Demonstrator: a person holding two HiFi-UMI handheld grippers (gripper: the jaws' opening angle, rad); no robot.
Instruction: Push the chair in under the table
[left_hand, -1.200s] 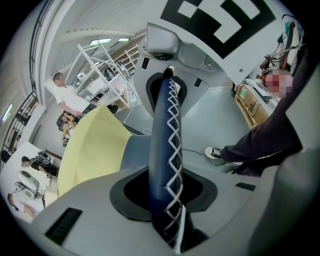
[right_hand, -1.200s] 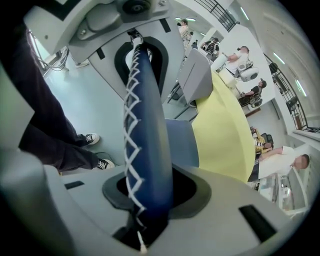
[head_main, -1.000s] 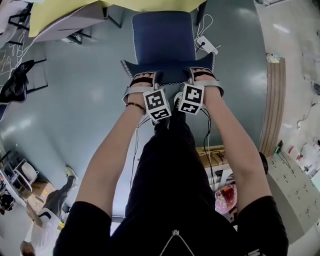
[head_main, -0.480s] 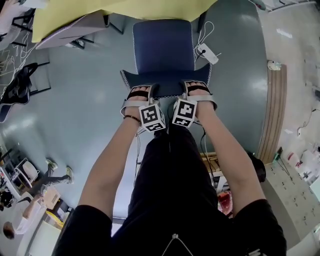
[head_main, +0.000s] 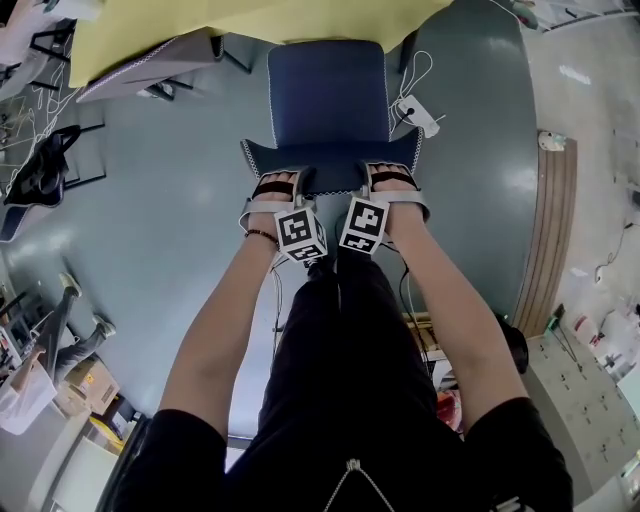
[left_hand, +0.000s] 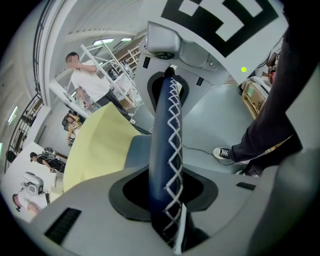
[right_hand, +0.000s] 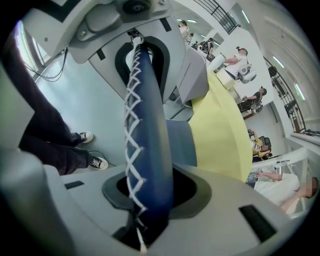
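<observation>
A blue padded chair (head_main: 328, 95) with white zigzag stitching faces the yellow-covered table (head_main: 250, 22), its seat's front edge at the table's edge. Both grippers sit on the top edge of its backrest (head_main: 330, 165), the left gripper (head_main: 277, 186) at the left end and the right gripper (head_main: 392, 179) at the right end. In the left gripper view the backrest (left_hand: 165, 125) runs up between the left gripper (left_hand: 165, 197) jaws, which have just been opening a little and still clasp it. In the right gripper view the backrest (right_hand: 147, 125) is clamped in the right gripper (right_hand: 150, 195).
A white power strip (head_main: 412, 108) with its cable lies on the floor right of the chair. A black chair (head_main: 40, 170) stands at the left and a wooden board (head_main: 552, 220) at the right. The person's dark-trousered legs (head_main: 340, 380) stand right behind the chair.
Both grippers stay on the backrest and the chair keeps its place at the table's edge. A bystander at the lower left has walked on.
</observation>
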